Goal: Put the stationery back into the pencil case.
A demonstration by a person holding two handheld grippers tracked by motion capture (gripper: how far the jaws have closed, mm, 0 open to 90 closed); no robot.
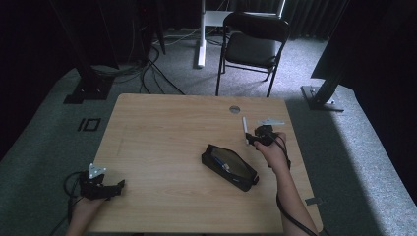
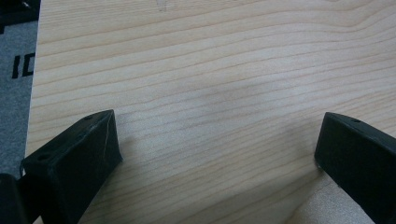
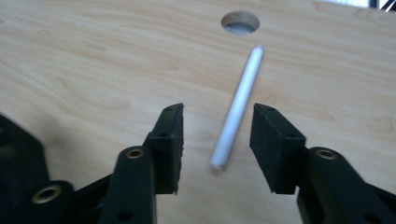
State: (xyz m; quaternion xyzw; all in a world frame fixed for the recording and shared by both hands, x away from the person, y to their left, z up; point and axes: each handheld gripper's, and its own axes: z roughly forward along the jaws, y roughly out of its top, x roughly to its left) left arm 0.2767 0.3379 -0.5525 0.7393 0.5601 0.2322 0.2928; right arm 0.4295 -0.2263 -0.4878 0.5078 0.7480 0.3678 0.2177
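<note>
Black fingers of the right gripper stand released, straddling a white pen lying untouched on the bench, far right. Grasping remains; the open pencil case waits nearby. Left gripper rests released, near left.

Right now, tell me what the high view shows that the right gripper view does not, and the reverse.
High view alone: the open black pencil case near the table's middle, the left gripper resting at the near left corner, a black chair beyond the table.

Right gripper view alone: close up, the right gripper has its jaws parted on either side of the white pen's near end, pads clear of it.

Both: the white pen lying flat, the round hole past it, the wooden table.
</note>
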